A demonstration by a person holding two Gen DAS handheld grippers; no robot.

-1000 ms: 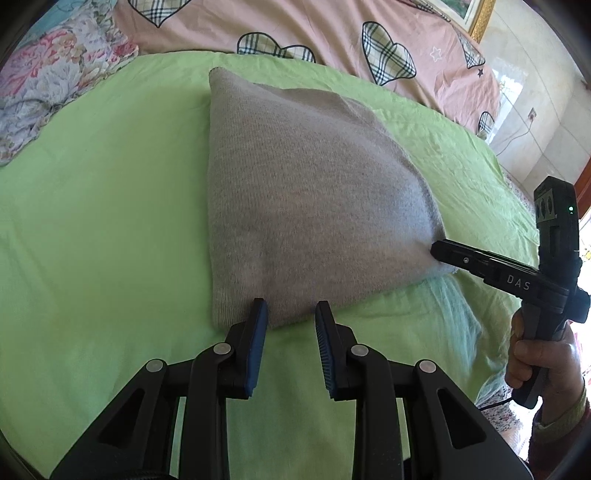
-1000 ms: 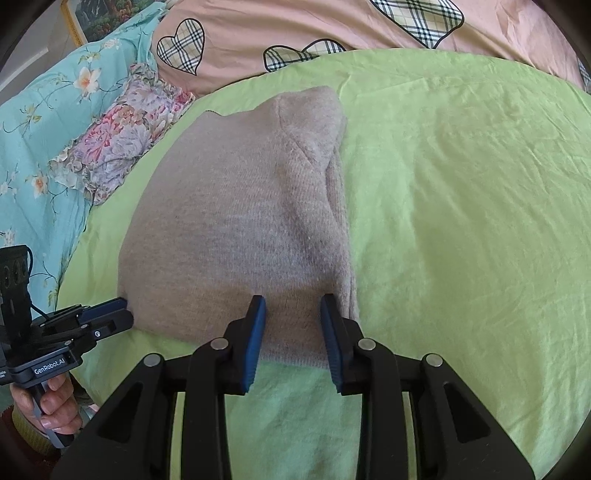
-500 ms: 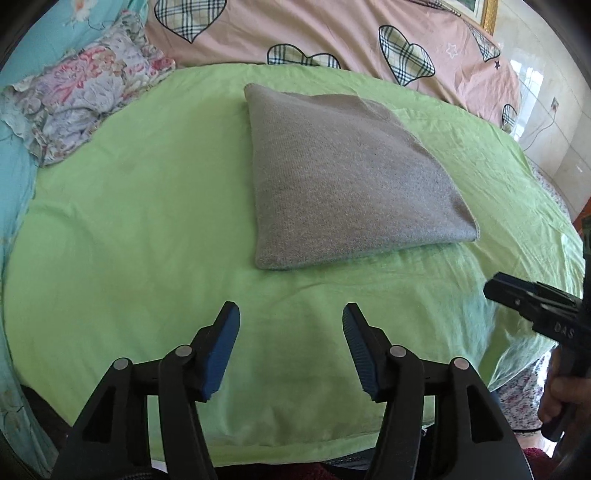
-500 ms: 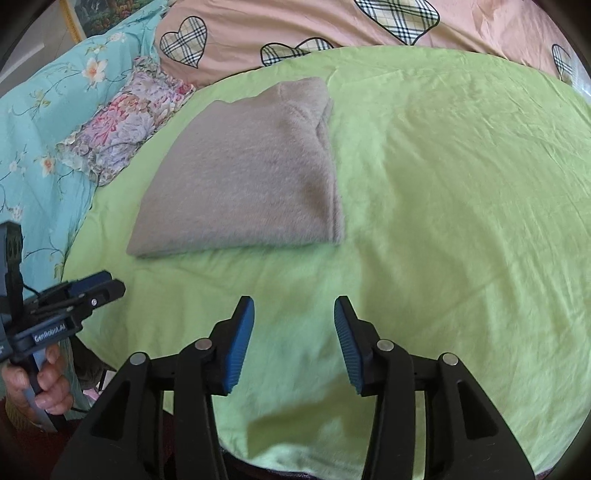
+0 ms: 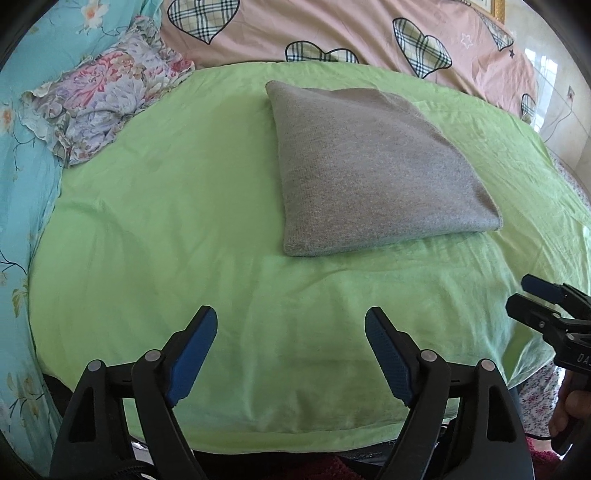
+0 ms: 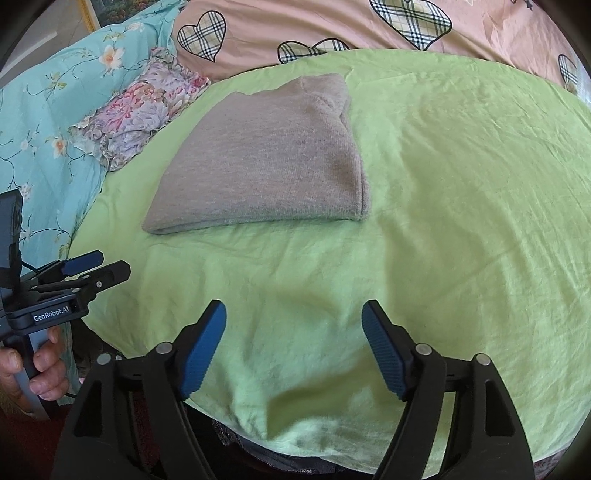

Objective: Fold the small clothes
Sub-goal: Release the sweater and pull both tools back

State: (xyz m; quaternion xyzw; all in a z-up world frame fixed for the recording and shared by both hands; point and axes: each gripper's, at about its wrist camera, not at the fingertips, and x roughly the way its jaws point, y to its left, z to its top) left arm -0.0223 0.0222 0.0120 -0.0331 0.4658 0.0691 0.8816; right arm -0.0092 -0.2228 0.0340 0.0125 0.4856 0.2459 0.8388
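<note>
A grey knit garment [image 5: 373, 170] lies folded into a neat rectangle on the green sheet [image 5: 184, 221]; it also shows in the right wrist view [image 6: 269, 158]. My left gripper [image 5: 291, 347] is open and empty, held back from the garment near the bed's front edge. My right gripper [image 6: 293, 343] is open and empty, also well short of the garment. Each gripper shows in the other's view, the right one [image 5: 543, 306] at the right edge and the left one [image 6: 88, 267] at the left edge.
A floral cloth [image 5: 107, 103] lies at the far left of the bed on a turquoise flowered cover [image 6: 44, 122]. A pink quilt with plaid hearts [image 5: 351, 33] runs along the back. The bed's front edge [image 5: 277, 439] drops off just below the grippers.
Both grippers have let go of the garment's near edge, opened wide and pulled back toward the bed's front edge. The garment now lies flat and folded.
</note>
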